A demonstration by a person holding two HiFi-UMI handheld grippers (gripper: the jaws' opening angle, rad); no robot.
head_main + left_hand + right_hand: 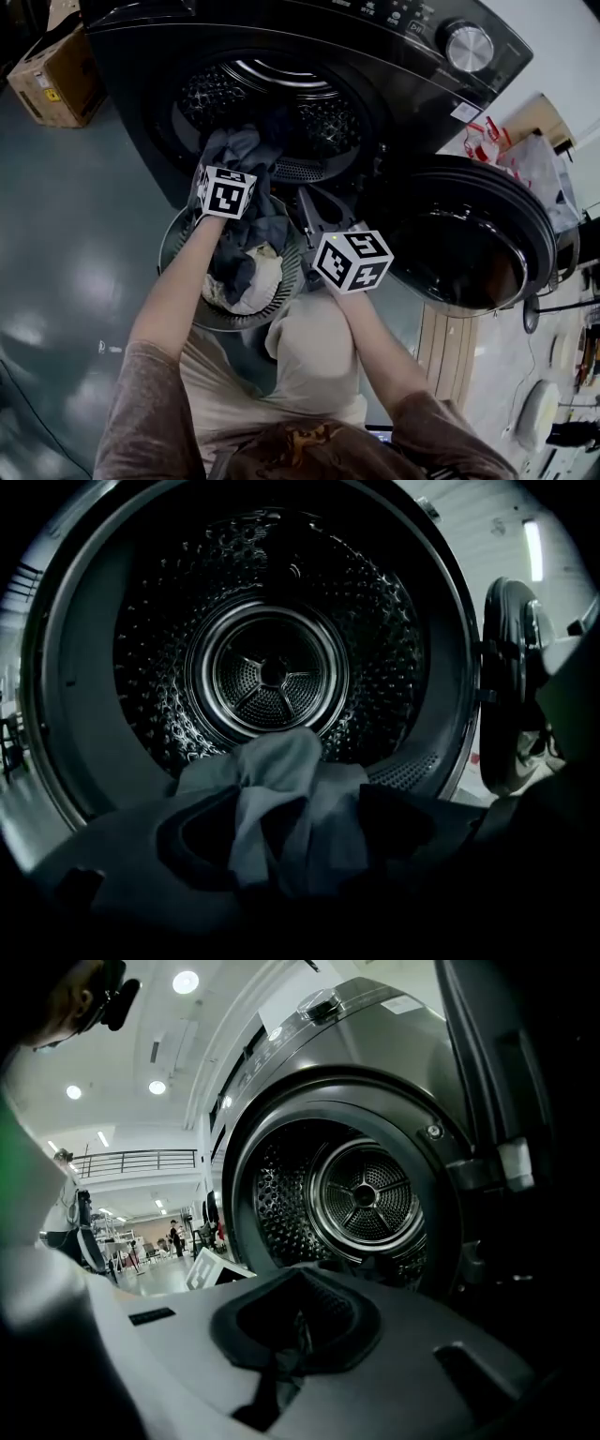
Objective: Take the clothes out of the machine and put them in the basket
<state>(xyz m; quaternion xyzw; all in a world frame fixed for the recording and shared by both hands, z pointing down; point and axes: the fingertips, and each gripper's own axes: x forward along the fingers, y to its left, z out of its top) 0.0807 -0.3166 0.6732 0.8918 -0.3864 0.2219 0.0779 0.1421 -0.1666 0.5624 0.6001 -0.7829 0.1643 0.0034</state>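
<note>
The dark washing machine's drum (281,98) stands open at the top of the head view. A grey garment (246,150) hangs from the drum's lip down toward the round basket (178,239), which holds dark and white clothes (255,279). My left gripper (242,161) reaches into the drum mouth. Its jaws stand wide, and the grey garment (281,780) lies bunched between them without being pinched. My right gripper (321,204) hovers just right of the basket below the drum, its fingers spread with nothing between them. In the right gripper view the drum (361,1194) shows ahead.
The machine's round door (469,248) hangs open at the right, close to my right arm. A cardboard box (54,70) sits on the floor at the far left. A red-and-white bag (487,141) and a wooden board (445,347) lie to the right.
</note>
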